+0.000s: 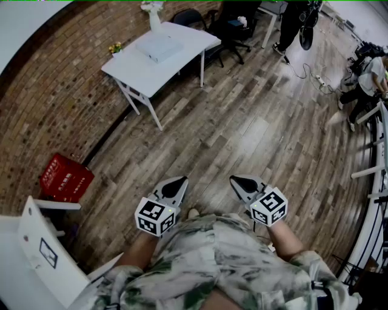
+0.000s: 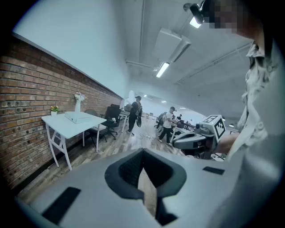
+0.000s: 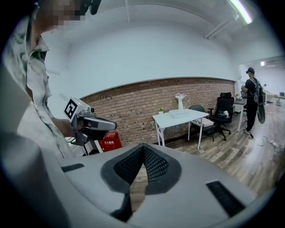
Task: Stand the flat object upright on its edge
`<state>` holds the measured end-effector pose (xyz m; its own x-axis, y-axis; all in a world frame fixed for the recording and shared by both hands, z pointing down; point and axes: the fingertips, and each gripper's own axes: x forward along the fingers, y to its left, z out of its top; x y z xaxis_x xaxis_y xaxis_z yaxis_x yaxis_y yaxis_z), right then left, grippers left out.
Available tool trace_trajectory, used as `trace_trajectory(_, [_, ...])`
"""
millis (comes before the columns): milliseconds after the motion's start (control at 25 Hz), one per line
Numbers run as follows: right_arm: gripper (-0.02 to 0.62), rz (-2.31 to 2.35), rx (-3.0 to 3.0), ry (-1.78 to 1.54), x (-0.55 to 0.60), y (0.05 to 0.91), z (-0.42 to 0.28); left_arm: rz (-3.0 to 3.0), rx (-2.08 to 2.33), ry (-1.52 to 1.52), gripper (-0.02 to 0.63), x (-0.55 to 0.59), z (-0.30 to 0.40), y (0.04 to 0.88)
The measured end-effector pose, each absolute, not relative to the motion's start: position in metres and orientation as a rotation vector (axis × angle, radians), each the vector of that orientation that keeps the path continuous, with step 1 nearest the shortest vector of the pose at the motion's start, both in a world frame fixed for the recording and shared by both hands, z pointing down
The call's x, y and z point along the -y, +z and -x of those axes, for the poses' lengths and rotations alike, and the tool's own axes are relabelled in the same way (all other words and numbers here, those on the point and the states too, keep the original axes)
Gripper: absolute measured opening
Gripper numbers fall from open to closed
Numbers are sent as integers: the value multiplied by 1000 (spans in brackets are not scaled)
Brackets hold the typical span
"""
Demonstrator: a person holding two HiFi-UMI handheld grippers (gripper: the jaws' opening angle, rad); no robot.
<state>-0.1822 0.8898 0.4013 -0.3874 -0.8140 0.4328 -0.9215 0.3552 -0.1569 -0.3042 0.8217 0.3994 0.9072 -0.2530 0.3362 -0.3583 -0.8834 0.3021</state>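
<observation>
Head view, far left: red crate [image 1: 65,177] sits on the wood floor [image 1: 254,133], against the brick wall [image 1: 54,103]. Further along that wall is a white table [image 1: 142,75] on slanted legs. On its top: a small potted plant [image 1: 115,47] at the wall-side corner, a flat white box [image 1: 159,46] lying flat near the middle, and a white vase [image 1: 151,13] at the far end. The box is well apart from both grippers and nothing touches it.

Left gripper [image 1: 180,181] is low in frame, just ahead of the person's patterned shirt [image 1: 212,260], pointing out over the floor. Its jaws are clenched together. The left gripper view shows the pads meeting with nothing between them, only floorboards through the gap behind the tips.

Right gripper [image 1: 236,180] is near it at about the same height and points the same way. Its jaws are also closed tight and empty in the right gripper view. The two grippers are close but not touching. Each shows in the other's view with its marker cube on top.

Right of the table: a black office chair [image 1: 227,27] stands at its far end. A person in dark clothes [image 1: 294,21] stands beyond the chair. A power strip with cable [image 1: 318,79] lies on the floor. A second person in a light top [image 1: 370,75] is at the far right edge.
</observation>
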Motion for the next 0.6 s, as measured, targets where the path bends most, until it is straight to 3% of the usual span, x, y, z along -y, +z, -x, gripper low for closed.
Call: trace_trajectory(600, [21,-1515,2339,562,-870,415,231,-2705,484,396,25,-799,359,412])
